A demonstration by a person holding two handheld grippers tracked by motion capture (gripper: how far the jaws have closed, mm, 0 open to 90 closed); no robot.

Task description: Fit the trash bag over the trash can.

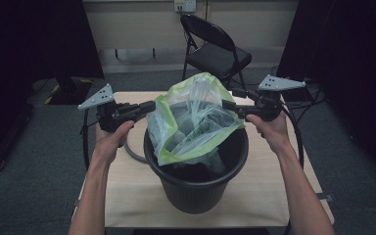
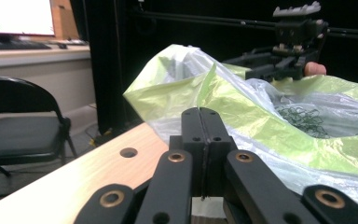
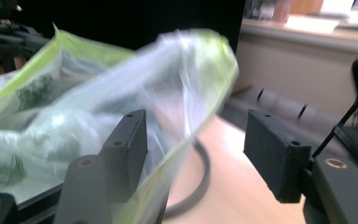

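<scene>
A black bucket [image 1: 196, 188] stands in the middle of the wooden table [image 1: 127, 196]. A clear plastic bag with a green rim [image 1: 196, 120] sits partly inside it and rises above its mouth. My left gripper [image 1: 152, 105] is at the bag's left edge, its jaws pressed together [image 2: 203, 126] with the bag [image 2: 261, 112] right at the tips. My right gripper [image 1: 225, 104] is at the bag's right edge. Its jaws stand wide apart [image 3: 198, 149], and the bag's green rim [image 3: 168, 93] runs over the left finger [image 3: 126, 147] into the gap.
A grey ring [image 1: 132, 152] lies on the table left of the bucket, also seen beneath the bag [image 3: 198, 184]. A black folding chair [image 1: 215, 49] stands beyond the table's far edge. Dark curtains flank both sides, and cables trail off the table's right side.
</scene>
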